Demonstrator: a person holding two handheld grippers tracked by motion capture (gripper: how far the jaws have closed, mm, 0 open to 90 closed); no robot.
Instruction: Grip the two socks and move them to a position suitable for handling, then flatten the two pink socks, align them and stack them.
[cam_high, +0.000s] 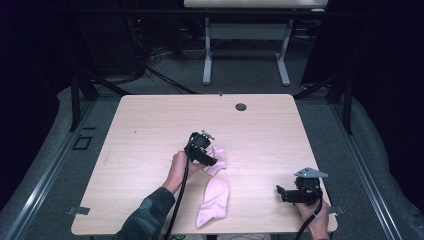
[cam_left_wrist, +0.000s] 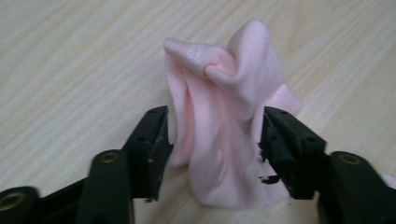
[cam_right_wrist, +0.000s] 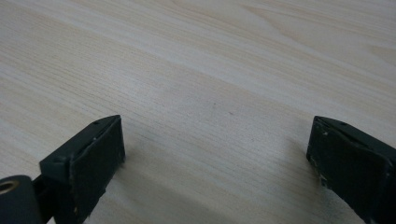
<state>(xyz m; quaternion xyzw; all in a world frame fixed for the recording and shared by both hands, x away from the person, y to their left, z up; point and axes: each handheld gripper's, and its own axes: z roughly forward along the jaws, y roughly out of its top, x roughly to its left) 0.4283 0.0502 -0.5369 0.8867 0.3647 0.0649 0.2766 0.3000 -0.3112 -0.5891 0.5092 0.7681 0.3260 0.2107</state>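
A crumpled pink sock (cam_high: 220, 157) stands bunched up on the wooden table (cam_high: 150, 130), just right of the person's left hand. My left gripper (cam_high: 209, 159) is at it. In the left gripper view the sock (cam_left_wrist: 224, 116) rises in folds between the jaws of my left gripper (cam_left_wrist: 215, 115), which stand apart on either side without squeezing it. A second pink sock (cam_high: 214, 200) lies flat nearer the table's front edge. My right gripper (cam_high: 281, 194) rests at the front right, pointing left. Its jaws (cam_right_wrist: 215, 123) are wide open over bare wood.
A small round cable hole (cam_high: 241, 106) sits near the table's far edge. Beyond the table stands the white frame of another desk (cam_high: 245, 35). Dark curtains close in both sides.
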